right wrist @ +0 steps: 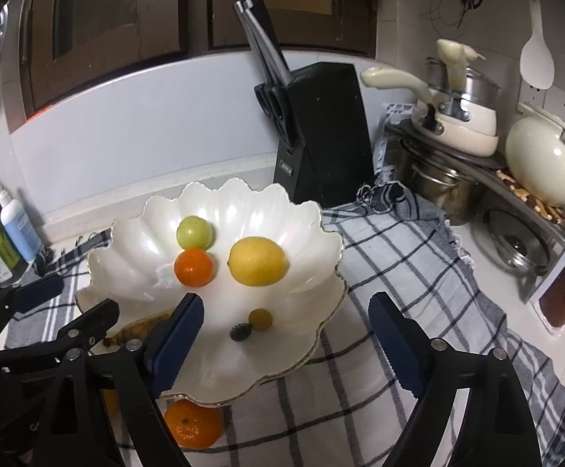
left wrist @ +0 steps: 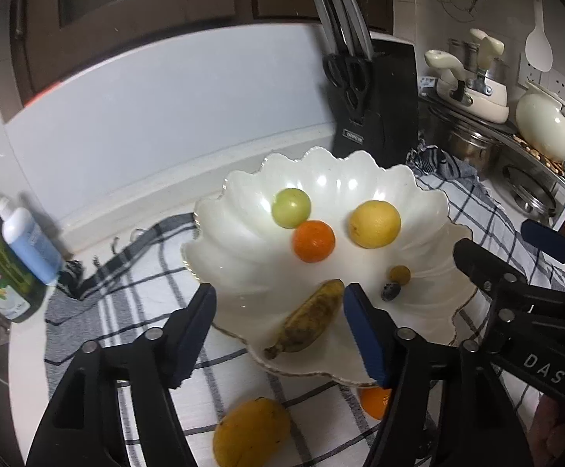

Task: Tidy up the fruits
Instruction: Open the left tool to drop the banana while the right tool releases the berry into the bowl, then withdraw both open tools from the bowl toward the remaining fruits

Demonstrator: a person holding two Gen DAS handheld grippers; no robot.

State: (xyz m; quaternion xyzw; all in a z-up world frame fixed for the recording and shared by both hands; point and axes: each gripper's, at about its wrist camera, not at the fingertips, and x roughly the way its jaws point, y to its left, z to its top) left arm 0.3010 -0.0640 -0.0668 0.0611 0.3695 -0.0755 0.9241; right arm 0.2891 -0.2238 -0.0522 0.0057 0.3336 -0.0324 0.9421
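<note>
The white scalloped bowl (left wrist: pixel 243 241) sits on a checked cloth (left wrist: pixel 134 311) spread over the counter, toward its back edge near the wall. Inside lie a green fruit (left wrist: pixel 291 208) touching an orange tangerine (left wrist: pixel 313 241), a yellow lemon (left wrist: pixel 375 224) just beside them, and nearer the front rim a small yellowish fruit (left wrist: pixel 400 274) next to a dark berry (left wrist: pixel 390 291). A spotted banana (left wrist: pixel 307 321) rests in the bowl's near part.

The left wrist view shows the banana whole, lying between the spread fingers of the left gripper (left wrist: pixel 278 334), which grasps nothing. It alone shows a mango (left wrist: pixel 249 432) on the cloth before the bowl's front rim, and only part of a second tangerine (left wrist: pixel 375 402) behind the finger.

The right wrist view shows that second tangerine (right wrist: pixel 192 422) fully, on the cloth tucked against the bowl's front rim, while the banana (right wrist: pixel 142 329) is mostly hidden. The right gripper (right wrist: pixel 286 334) hangs over the bowl's near right rim, fingers wide apart and empty.

Behind the bowl stands a black knife block (right wrist: pixel 321 136); pots (right wrist: pixel 453 116) are stacked at the counter's right end, and soap bottles (right wrist: pixel 13 225) stand at its left end.
</note>
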